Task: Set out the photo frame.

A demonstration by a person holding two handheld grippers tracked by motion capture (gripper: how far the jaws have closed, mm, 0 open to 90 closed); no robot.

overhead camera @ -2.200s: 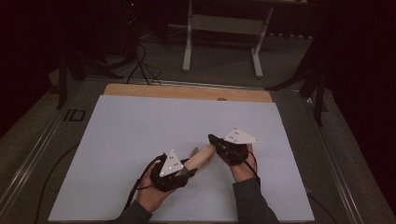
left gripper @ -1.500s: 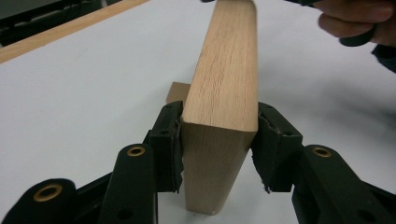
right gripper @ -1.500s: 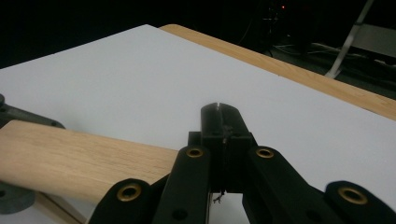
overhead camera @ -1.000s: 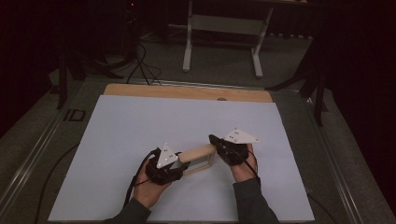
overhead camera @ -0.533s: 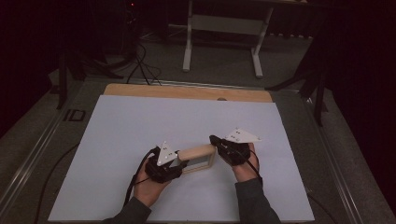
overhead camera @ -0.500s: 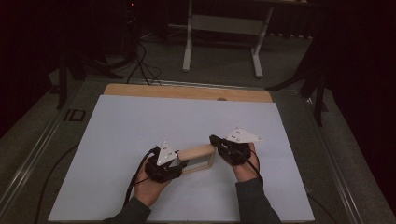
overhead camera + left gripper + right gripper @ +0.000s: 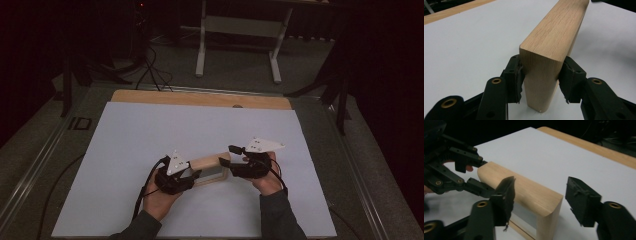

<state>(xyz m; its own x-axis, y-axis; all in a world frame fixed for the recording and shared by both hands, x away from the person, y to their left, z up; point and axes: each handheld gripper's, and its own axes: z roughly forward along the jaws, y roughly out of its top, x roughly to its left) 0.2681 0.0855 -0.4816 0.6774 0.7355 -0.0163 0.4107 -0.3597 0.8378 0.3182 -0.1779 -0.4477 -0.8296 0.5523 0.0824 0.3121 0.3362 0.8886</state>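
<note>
Our left gripper (image 7: 540, 82) clamps the wooden frame (image 7: 210, 167) at its nine o'clock end; our right gripper (image 7: 539, 200) has just been opening, jaws apart around its three o'clock corner.

The wooden frame (image 7: 554, 47) runs past the picture's top edge; the left hand-held gripper (image 7: 186, 176) hides its near end.

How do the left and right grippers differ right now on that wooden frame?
The left gripper is clamped on the wooden frame at one end; the right gripper has just been opening, its pads clear of the wood. Both sit at opposite ends of it.
</note>
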